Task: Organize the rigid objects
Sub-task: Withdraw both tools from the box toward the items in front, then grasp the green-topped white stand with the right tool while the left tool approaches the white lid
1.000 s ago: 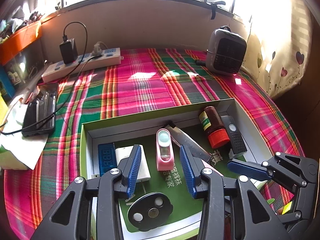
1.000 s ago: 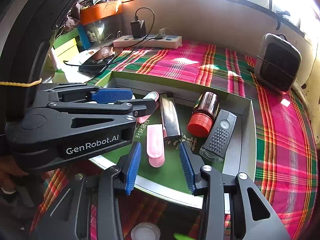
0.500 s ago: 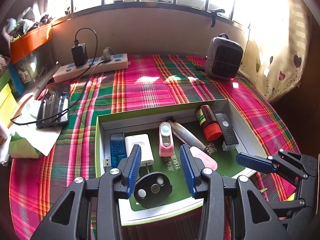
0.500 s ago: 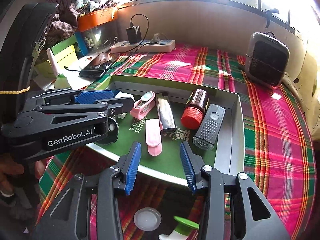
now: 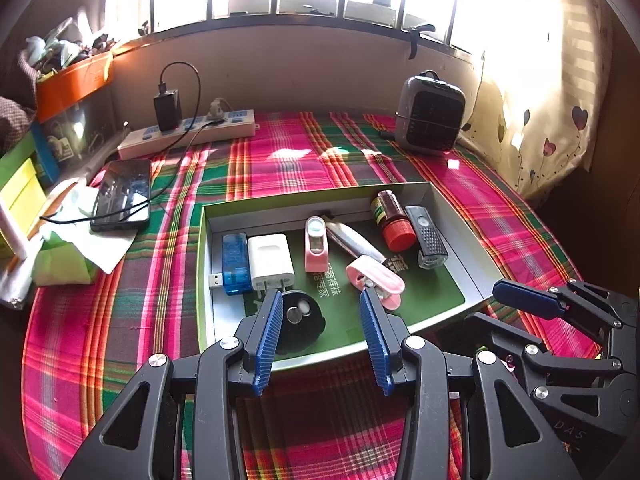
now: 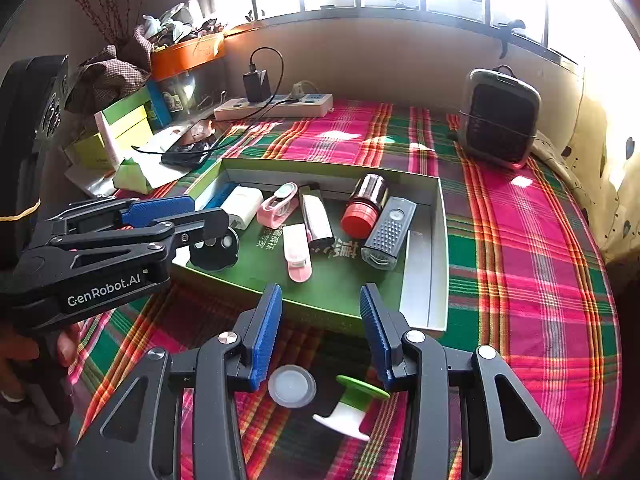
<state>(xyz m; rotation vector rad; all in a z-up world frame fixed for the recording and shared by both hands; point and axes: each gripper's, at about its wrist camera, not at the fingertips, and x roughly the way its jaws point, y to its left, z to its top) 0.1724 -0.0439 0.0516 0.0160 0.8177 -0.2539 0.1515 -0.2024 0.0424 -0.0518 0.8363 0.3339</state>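
Left wrist view: shallow green cardboard box lid on plaid cloth, already holding blue USB tester, white plug charger, pink-and-clear small gadget, silver lighter-like bar, pink plastic clip, brown bottle with red cap, grey perforated bike light, black round disc with metal studs. Mostly sorted, by the look of it. Right wrist view: two stragglers outside the tray, on the cloth just at its near edge — translucent round cap and green-and-white plastic spool, lying tipped over. Probably next up. Left gripper pitched down over near tray edge, jaws parted, nothing between pads. Right gripper also pitched down, parted and empty, cap and spool below and between its fingers, not touched. Person's hand visible on left tool's handle.
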